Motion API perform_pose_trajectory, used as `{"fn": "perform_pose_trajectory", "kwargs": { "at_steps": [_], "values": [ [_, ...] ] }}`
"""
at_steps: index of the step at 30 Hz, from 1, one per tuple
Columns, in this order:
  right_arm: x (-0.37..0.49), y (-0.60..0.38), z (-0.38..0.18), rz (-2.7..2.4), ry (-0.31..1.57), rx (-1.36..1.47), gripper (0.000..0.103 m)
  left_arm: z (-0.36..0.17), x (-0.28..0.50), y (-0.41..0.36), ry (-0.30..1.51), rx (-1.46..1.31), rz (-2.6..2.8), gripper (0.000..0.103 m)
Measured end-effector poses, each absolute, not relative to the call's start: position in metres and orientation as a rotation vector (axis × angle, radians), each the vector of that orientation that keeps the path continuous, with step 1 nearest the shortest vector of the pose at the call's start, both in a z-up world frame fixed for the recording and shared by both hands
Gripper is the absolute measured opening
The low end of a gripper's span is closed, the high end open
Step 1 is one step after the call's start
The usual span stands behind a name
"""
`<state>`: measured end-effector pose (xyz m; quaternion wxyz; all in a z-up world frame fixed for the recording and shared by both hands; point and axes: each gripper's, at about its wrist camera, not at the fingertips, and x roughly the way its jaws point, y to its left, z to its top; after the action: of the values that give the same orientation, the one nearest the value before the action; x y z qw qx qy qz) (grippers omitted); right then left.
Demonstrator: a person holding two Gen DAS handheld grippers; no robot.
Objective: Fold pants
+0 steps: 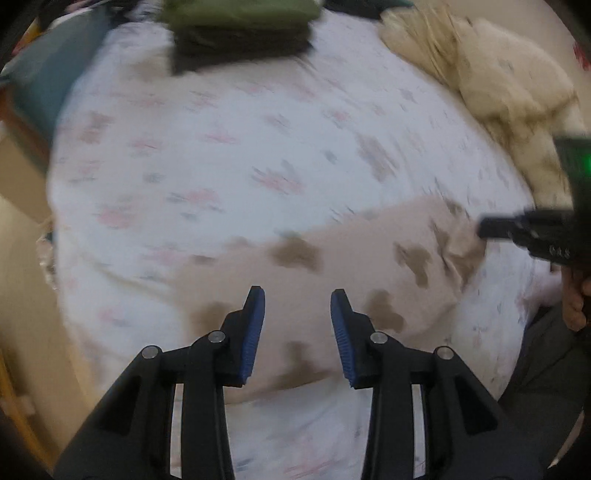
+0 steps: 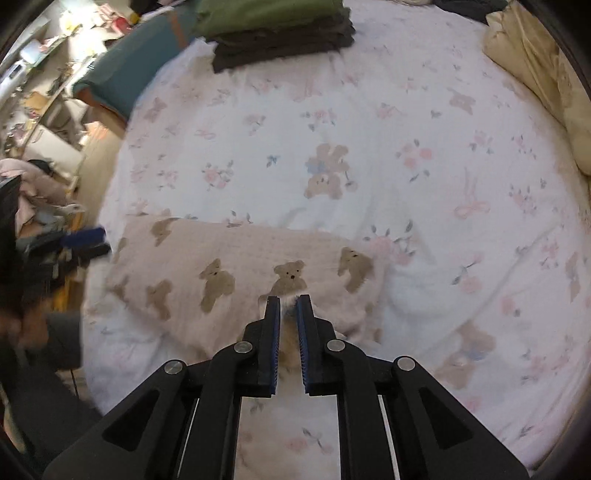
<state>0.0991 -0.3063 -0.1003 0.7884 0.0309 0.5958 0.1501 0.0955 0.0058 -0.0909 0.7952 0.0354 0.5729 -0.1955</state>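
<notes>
Pale pink fleece pants with brown bears [image 2: 236, 273] lie folded on the bed; the left wrist view shows them blurred [image 1: 332, 280]. My right gripper [image 2: 288, 301] is shut on the pants' near right edge, with fabric bunched between its blue pads. It also shows at the right of the left wrist view [image 1: 491, 230], at the pants' corner. My left gripper [image 1: 297, 295] is open and empty just above the pants' near edge. It appears blurred at the left of the right wrist view [image 2: 86, 240], beside the pants' left end.
The bed has a white sheet with bears and flowers [image 2: 369, 129]. A stack of folded green and dark clothes [image 2: 277, 29] lies at the far edge. A cream duvet [image 2: 535, 74] is bunched at the far right. A teal pillow [image 2: 129, 70] and a cluttered floor are at the left.
</notes>
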Motion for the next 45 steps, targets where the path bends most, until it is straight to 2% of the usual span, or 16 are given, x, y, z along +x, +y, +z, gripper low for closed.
{"fn": "perform_pose_trajectory", "kwargs": {
  "at_steps": [4,9,13,16,18,21,23,27,31,34,36,37,38,39,40,45],
  "values": [
    [0.089,-0.317,-0.091,0.184,1.262,0.051,0.012,-0.12,0.078,-0.018,1.262,0.136,-0.402,0.033],
    [0.07,-0.349,-0.068,0.075,1.291,-0.007,0.012,-0.149,0.077,-0.005,1.377,0.152,-0.375,0.033],
    [0.081,-0.332,-0.069,0.199,1.256,0.075,0.012,-0.13,0.082,0.001,1.282,0.056,-0.377,0.033],
    [0.093,-0.31,-0.095,0.31,1.288,0.192,0.012,-0.119,0.084,0.001,1.229,0.006,-0.399,0.033],
    [0.101,-0.295,-0.126,0.366,1.361,0.265,0.012,-0.133,0.086,-0.001,1.28,0.047,-0.376,0.033],
    [0.101,-0.288,-0.164,0.295,1.461,0.167,0.008,-0.155,0.082,0.012,1.34,0.1,-0.31,0.035],
    [0.096,-0.299,-0.183,0.228,1.517,0.111,0.0,-0.158,0.081,0.023,1.346,0.121,-0.241,0.035],
    [0.088,-0.332,-0.187,0.162,1.525,0.17,0.0,-0.166,0.078,0.055,1.383,0.115,-0.114,0.035],
    [0.083,-0.349,-0.18,0.045,1.534,0.014,0.001,-0.161,0.077,0.068,1.399,0.14,-0.046,0.035],
    [0.079,-0.369,-0.156,0.04,1.455,0.105,0.008,-0.145,0.072,0.093,1.399,0.034,0.009,0.035],
    [0.079,-0.382,-0.132,0.07,1.329,0.22,0.013,-0.129,0.074,0.113,1.339,-0.002,0.1,0.042],
    [0.08,-0.385,-0.128,0.074,1.311,0.25,0.033,-0.125,0.075,0.121,1.31,-0.027,0.141,0.05],
    [0.082,-0.387,-0.127,0.079,1.298,0.281,0.046,-0.121,0.076,0.129,1.276,-0.076,0.167,0.058],
    [0.086,-0.389,-0.127,0.105,1.286,0.335,0.07,-0.119,0.077,0.137,1.232,-0.159,0.172,0.064],
    [0.09,-0.39,-0.129,0.127,1.284,0.385,0.078,-0.12,0.079,0.137,1.221,-0.206,0.156,0.072],
    [0.099,-0.4,-0.14,0.155,1.277,0.593,0.082,-0.14,0.096,0.111,1.238,-0.317,-0.006,0.073]
  ]
}}
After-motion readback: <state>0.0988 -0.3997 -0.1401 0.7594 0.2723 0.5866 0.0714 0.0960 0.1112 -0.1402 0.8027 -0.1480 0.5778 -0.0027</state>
